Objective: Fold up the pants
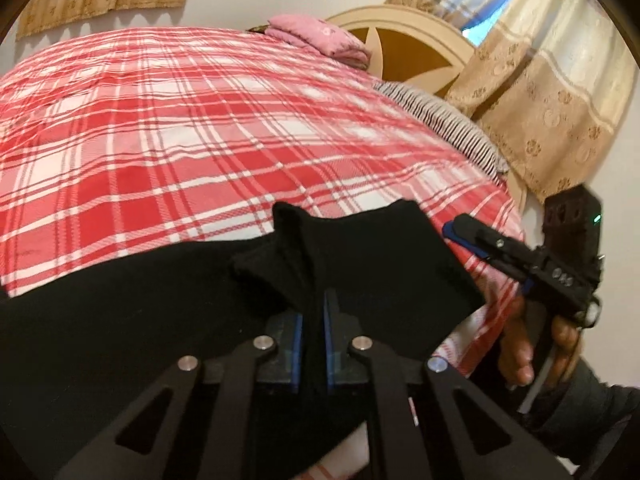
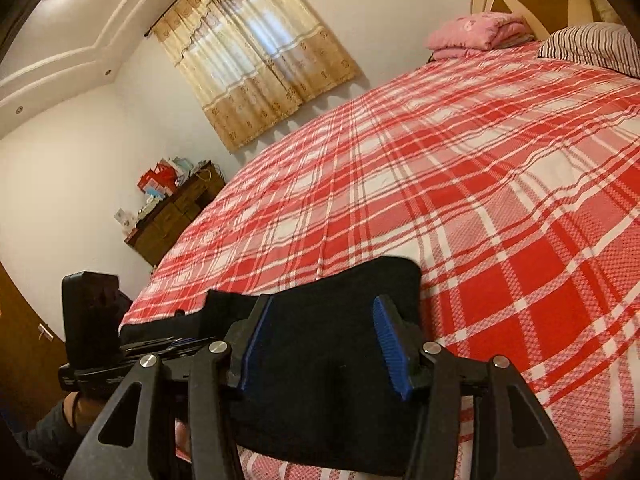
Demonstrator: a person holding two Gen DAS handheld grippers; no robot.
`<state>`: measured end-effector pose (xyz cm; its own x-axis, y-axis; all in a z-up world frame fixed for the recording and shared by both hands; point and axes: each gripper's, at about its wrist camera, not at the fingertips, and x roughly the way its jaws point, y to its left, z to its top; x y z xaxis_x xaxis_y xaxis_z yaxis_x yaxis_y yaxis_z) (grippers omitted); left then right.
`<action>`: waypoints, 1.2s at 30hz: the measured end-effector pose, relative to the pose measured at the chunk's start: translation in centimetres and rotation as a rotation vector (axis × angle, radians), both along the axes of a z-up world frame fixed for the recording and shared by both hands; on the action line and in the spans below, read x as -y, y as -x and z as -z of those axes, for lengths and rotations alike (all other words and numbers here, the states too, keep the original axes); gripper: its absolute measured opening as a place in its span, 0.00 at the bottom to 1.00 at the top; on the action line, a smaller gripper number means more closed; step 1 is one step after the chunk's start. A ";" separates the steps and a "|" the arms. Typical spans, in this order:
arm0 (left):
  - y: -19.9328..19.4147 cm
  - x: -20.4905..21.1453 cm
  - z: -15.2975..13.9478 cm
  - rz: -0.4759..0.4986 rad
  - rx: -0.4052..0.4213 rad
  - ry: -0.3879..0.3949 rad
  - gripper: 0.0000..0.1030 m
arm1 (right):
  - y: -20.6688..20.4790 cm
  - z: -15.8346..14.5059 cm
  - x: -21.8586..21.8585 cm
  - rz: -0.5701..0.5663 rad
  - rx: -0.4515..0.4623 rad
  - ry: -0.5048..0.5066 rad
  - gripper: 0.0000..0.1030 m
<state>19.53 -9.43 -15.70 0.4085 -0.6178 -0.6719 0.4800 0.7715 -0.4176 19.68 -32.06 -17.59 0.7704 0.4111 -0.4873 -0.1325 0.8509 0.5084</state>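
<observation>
The black pants (image 1: 120,320) lie on the red plaid bedspread (image 1: 200,120) at the bed's near edge. My left gripper (image 1: 314,304) is shut on a bunched fold of the pants, lifted off the bed. My right gripper (image 2: 324,312) is open, its blue pads (image 2: 386,336) apart on either side of the pants' end (image 2: 320,340), which lies flat below them. The right gripper also shows in the left wrist view (image 1: 456,230) at the right, beside the pants' corner. The left gripper appears at the left of the right wrist view (image 2: 176,342).
A folded pink blanket (image 2: 476,34) and a striped pillow (image 2: 592,44) lie at the headboard (image 1: 404,40). A wooden dresser (image 2: 176,216) with clutter stands by the far wall. Curtains (image 2: 256,52) hang behind the bed.
</observation>
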 end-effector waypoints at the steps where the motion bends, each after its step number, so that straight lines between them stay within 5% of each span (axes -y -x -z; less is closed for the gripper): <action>1: 0.1 -0.3 -0.3 -0.006 -0.002 0.010 0.09 | 0.0 -0.1 0.0 0.002 0.004 0.000 0.53; 10: 0.9 -2.3 -1.4 -0.057 0.033 -0.023 0.09 | 0.1 -0.1 -0.6 -0.013 0.009 0.032 0.54; 14: 0.9 -2.4 -0.3 -0.076 0.044 -0.103 0.09 | 0.0 0.2 -1.0 -0.024 -0.006 0.044 0.54; 18: 1.1 -3.4 -0.3 -0.086 0.042 -0.072 0.09 | -0.1 0.4 -1.1 -0.025 -0.007 0.048 0.54; 24: 0.5 -3.7 1.1 -0.105 0.033 -0.127 0.10 | -0.1 0.5 -1.7 -0.055 -0.008 0.057 0.55; 27: 0.4 -3.9 2.4 -0.120 -0.001 -0.131 0.16 | 0.3 -0.1 -2.7 -0.110 0.024 0.069 0.55; 31: 0.6 -4.5 2.7 -0.149 -0.011 -0.130 0.41 | -0.2 0.8 -5.1 -0.205 -0.036 0.142 0.56; 36: 0.8 -5.5 3.5 -0.170 -0.033 -0.111 0.43 | -1.0 2.9 -6.6 -0.244 -0.136 0.233 0.56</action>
<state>18.69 -3.89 -19.20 0.4770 -0.4633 -0.7469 0.3267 0.8824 -0.3387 20.70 -25.42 -20.49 0.5849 0.4410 -0.6808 -0.2909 0.8975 0.3315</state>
